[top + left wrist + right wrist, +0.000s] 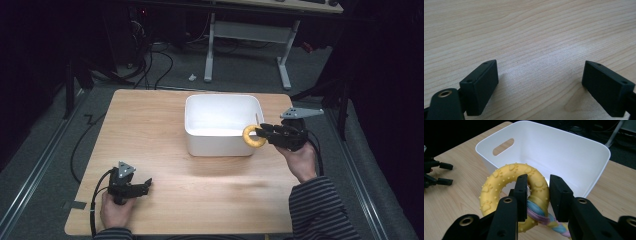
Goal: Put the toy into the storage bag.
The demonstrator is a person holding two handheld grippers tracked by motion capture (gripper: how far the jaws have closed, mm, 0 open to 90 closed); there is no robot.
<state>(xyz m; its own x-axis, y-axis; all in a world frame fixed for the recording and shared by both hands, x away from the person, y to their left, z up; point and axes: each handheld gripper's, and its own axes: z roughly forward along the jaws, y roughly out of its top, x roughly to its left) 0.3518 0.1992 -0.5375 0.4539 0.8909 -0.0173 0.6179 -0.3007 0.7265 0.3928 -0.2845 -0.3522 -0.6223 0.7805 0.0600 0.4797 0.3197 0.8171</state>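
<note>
High view: right hand-held gripper [263, 133] clamps yellow ring toy [253, 136] by white bin [223, 146]; left hand-held gripper [147, 185] wide open, nothing held.

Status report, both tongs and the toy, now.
Right tongs shut on yellow ring toy, held at white bin rim. Left tongs open, empty, low over table. Nothing in the way.

A lab: wooden table [150, 130] on floor rails [37, 165], loose cables [160, 60], dark curtained surroundings.
</note>
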